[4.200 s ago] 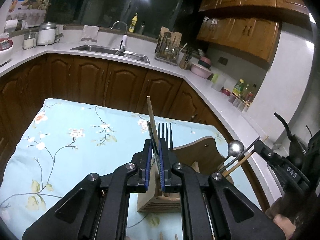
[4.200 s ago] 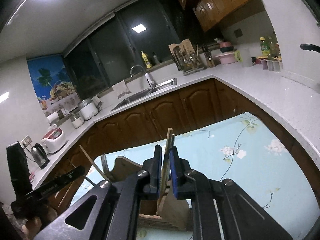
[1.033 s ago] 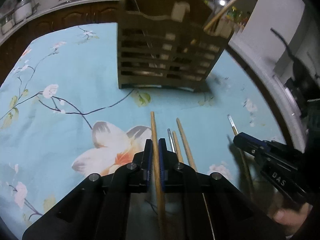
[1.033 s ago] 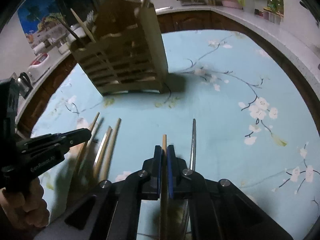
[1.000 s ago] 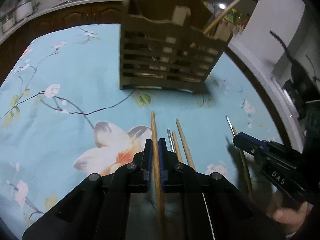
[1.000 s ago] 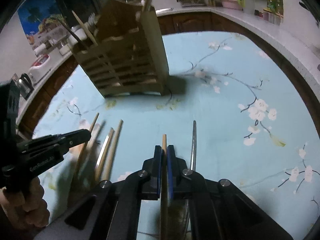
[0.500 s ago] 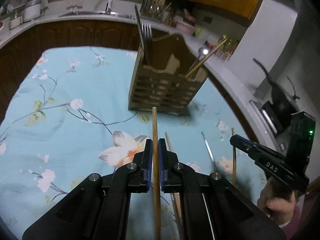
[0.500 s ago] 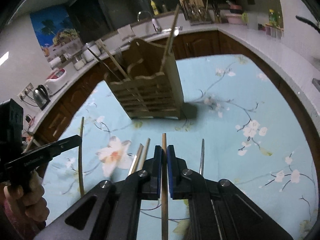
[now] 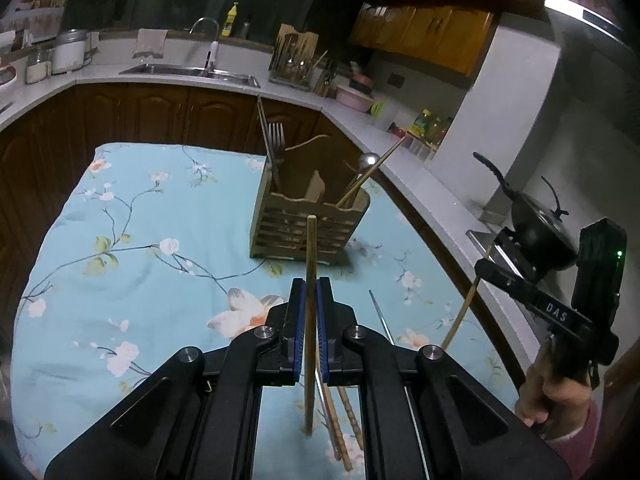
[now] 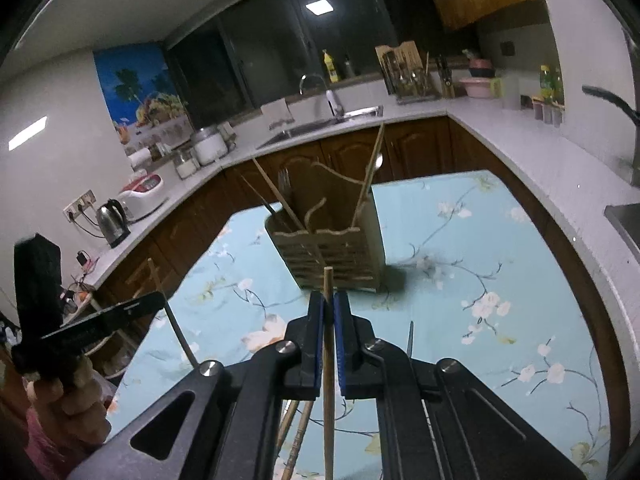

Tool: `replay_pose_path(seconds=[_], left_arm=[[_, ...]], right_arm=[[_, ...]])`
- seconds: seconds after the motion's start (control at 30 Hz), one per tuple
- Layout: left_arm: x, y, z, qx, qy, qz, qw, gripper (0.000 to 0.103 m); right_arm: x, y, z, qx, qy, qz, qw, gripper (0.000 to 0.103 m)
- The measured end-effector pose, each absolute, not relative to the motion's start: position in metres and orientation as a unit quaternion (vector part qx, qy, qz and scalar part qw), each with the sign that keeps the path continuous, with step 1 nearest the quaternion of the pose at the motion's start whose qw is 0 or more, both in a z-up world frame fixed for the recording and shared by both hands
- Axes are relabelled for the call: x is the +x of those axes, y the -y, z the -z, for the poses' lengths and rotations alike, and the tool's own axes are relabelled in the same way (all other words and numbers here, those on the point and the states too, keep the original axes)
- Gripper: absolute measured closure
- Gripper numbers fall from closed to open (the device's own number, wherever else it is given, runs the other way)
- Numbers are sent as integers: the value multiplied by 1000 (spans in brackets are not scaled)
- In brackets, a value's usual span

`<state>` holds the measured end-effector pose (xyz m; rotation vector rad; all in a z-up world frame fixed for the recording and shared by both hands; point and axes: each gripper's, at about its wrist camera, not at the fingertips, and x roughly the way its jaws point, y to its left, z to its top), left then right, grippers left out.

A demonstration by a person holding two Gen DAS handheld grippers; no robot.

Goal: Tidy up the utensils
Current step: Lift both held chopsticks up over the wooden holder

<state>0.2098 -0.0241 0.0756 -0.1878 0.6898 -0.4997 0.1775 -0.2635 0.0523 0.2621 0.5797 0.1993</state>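
A wooden slatted utensil holder (image 9: 308,224) stands on the blue floral cloth, also in the right wrist view (image 10: 336,256); it holds a fork (image 9: 276,136), a spoon (image 9: 368,160) and chopsticks. My left gripper (image 9: 310,292) is shut on a wooden chopstick (image 9: 310,256), lifted above the cloth short of the holder. My right gripper (image 10: 328,304) is shut on another wooden chopstick (image 10: 328,360), also raised before the holder. A metal chopstick (image 9: 382,320) and wooden chopsticks (image 9: 344,424) lie on the cloth below.
The floral cloth (image 9: 132,248) covers a table. A counter with sink (image 9: 192,70), knife block and jars runs behind. A black pan (image 9: 536,224) sits on the stove at right. Kettle (image 10: 114,220) and rice cooker stand on the left counter.
Both grippers have lifted their chopsticks up off the cloth and tilted upward. The holder now sits farther ahead and lower in both views.
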Motion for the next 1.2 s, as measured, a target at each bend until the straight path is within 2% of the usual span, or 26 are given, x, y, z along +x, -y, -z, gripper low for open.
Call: replay_pose_path(seconds=[0.73,1.2], left_arm=[[214,25,-118,-94,-279,254,922,99],[256,28,-182,-92,-209,248,942,99]], right_arm=[[185,272,-96,123,-230,-94,961,98],[231,282,-148,118,-179,-88,973,98]])
